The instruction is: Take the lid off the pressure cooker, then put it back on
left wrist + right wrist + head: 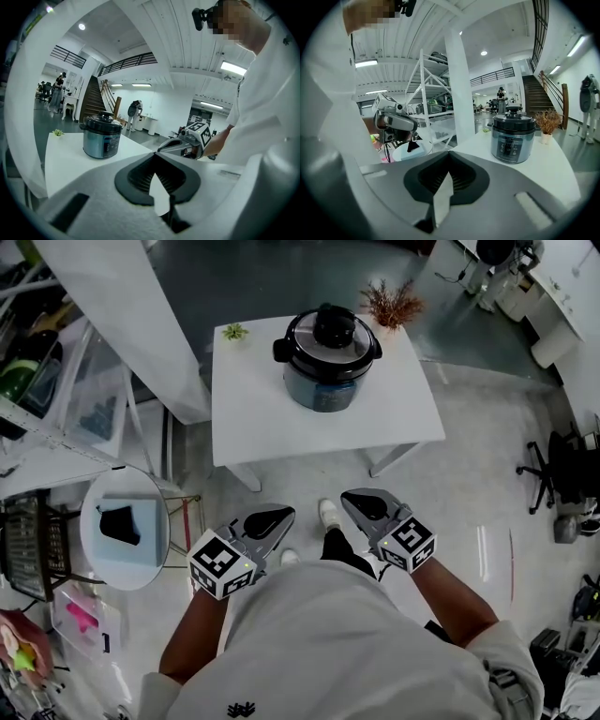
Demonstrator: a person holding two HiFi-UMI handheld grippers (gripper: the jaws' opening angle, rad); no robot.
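Two hand-held grippers [284, 514] [349, 496], closed, empty

No words, brands or numbers can be read anywhere. The pressure cooker [326, 357] has a dark control panel [507, 147] on its front with pale marks, too small to make out. Nearer the person than the pressure cooker, the left gripper [281, 516] and the right gripper [354, 499] carry marker cubes, one [222, 565] and the other [408, 545], showing only black-and-white square patterns, no letters. Nearer still, the white shirt bears a small dark emblem [242, 708], illegible.
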